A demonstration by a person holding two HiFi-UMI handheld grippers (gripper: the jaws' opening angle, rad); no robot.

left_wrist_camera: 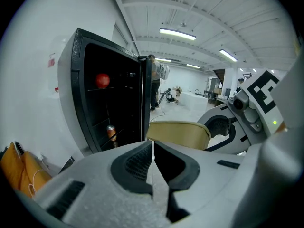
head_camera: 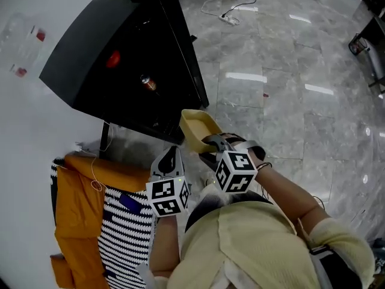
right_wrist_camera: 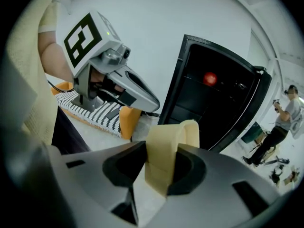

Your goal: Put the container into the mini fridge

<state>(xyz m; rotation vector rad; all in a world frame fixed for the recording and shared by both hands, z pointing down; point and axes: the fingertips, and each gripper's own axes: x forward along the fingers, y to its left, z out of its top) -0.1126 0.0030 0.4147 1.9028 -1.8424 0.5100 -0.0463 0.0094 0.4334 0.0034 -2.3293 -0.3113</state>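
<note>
The black mini fridge [head_camera: 90,53] stands with its door [head_camera: 187,65] open. Inside it are a red apple [head_camera: 113,59] and a drink can [head_camera: 148,83]. My right gripper [head_camera: 212,142] is shut on the rim of a tan container [head_camera: 197,127], held just in front of the fridge's open edge. In the right gripper view the container's wall [right_wrist_camera: 166,148] is pinched between the jaws. My left gripper [head_camera: 171,156] hangs beside it, shut and empty. Its closed jaws [left_wrist_camera: 152,152] point toward the fridge [left_wrist_camera: 109,108] and the container [left_wrist_camera: 179,134].
An orange bag with striped black-and-white fabric [head_camera: 96,221] lies on the floor to the left of my legs. A white wall [head_camera: 24,119] is behind the fridge. A cable and plug strip [head_camera: 231,14] lie on the grey tiled floor beyond. A person [right_wrist_camera: 284,118] stands far off.
</note>
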